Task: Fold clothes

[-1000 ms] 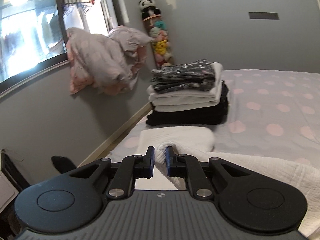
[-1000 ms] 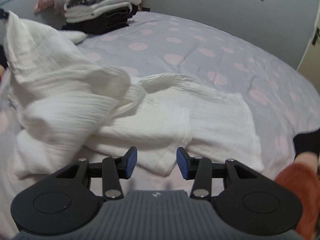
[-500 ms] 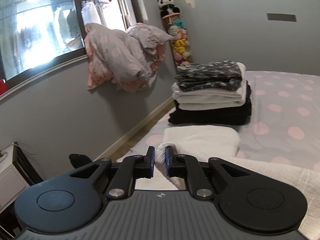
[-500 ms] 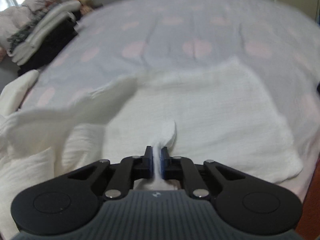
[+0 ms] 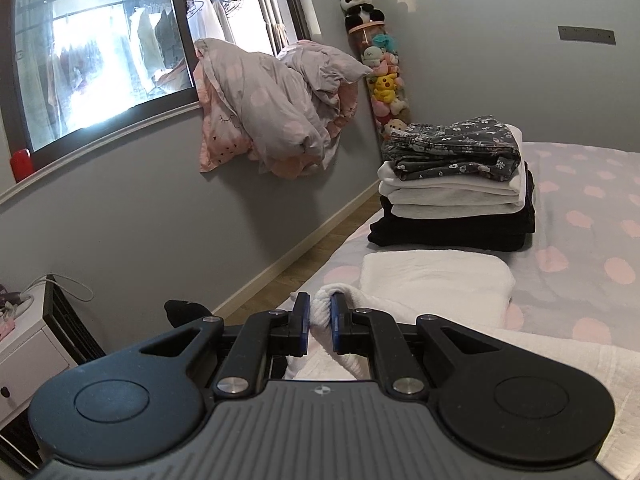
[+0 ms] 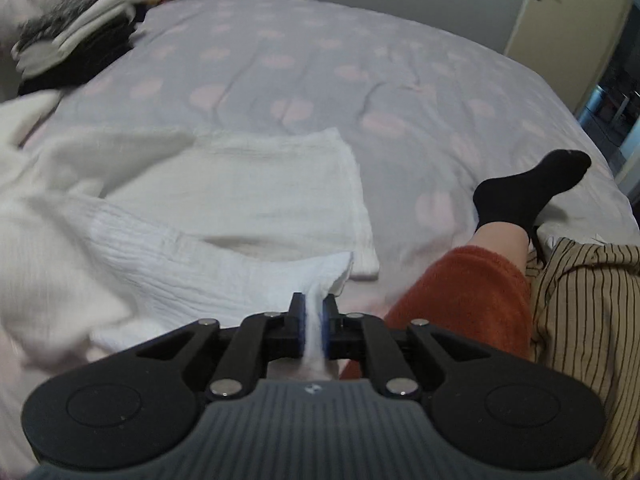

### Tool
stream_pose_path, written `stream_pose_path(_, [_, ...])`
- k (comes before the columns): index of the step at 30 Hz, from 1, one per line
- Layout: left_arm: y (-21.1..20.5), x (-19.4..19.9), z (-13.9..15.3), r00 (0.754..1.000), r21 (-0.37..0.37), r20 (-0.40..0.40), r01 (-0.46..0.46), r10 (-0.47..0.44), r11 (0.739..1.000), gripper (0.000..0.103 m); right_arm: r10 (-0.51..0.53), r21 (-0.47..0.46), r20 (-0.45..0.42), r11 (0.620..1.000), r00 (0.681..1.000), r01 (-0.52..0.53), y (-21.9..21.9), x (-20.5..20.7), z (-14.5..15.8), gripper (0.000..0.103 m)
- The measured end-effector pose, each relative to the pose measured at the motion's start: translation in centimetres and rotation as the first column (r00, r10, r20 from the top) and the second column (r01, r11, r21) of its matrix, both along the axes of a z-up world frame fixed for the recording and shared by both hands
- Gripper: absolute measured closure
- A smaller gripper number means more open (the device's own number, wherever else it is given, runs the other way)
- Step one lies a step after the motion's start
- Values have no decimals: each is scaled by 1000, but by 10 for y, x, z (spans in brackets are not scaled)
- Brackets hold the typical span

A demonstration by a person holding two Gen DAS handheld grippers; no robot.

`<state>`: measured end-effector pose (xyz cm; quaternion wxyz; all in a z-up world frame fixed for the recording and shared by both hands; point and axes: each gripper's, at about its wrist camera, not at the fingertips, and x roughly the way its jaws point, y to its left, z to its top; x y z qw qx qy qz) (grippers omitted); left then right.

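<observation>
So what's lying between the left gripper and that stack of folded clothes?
In the left wrist view, one folded white cloth lies on the bed between the left gripper and the stack.

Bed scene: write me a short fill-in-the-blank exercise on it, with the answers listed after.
1. The top garment on the stack of folded clothes has a ____ print.
2. Each gripper, left gripper and right gripper, has ____ cloth between its jaws.
3. The sock on the person's foot is ____.
4. The bedsheet is grey with ____ spots.

Answers: floral; white; black; pink
</observation>
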<state>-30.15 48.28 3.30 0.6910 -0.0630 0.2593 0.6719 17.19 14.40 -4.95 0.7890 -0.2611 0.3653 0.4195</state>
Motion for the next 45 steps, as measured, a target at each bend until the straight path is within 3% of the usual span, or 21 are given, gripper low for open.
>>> stream_pose_path(2, [2,3,0,1000,-1,-6,5,-5,1000,91,23,-1,19,1000,1000,-23,-3,1,0,78])
stream_pose_path(5, [6,7,-2,1000,-3,-23,13,-13,1000,91,38,49,41,998,998,-40,17,21,6,73])
stream_pose_path(7, [9,9,-5,999,-9,-33,17,-17,1000,91,25,72,14,997,1000,-25,41,44,1,66])
stream_pose_path(10, [17,13,-9,999,-23,-54,2,-3,1000,91,-28,105,-45,994,999,33,78,82,-20,64])
stream_pose_path(12, [21,16,-11,998,-34,-65,-7,5,999,91,-63,126,-85,989,994,73,102,108,-34,53])
stream_pose_path(15, [29,19,-13,997,-49,-69,-20,16,999,91,-118,126,-105,983,987,131,134,136,-56,49])
stream_pose_path(22, [41,25,-19,996,-63,-83,-39,34,997,91,-237,122,-176,958,956,260,182,178,-105,53])
stream_pose_path(25, [42,26,-22,996,-66,-87,-42,36,997,91,-244,172,-206,944,948,280,185,174,-112,82])
stream_pose_path(26, [42,26,-22,996,-66,-86,-43,38,997,91,-238,178,-194,946,952,272,183,171,-109,95])
stream_pose_path(30, [34,20,-16,998,-62,-58,-43,39,997,91,-238,213,-134,941,962,263,170,159,-89,97])
stream_pose_path(35, [19,9,-3,999,-51,-13,-32,31,998,91,-313,286,-52,905,948,314,119,160,-32,97])
stream_pose_path(41, [5,9,5,1000,-46,-7,5,-5,999,91,-423,364,28,848,906,385,33,167,34,97])
stream_pose_path(45, [11,26,5,999,-47,-33,39,-40,998,91,-509,369,59,811,859,454,-7,184,57,97])
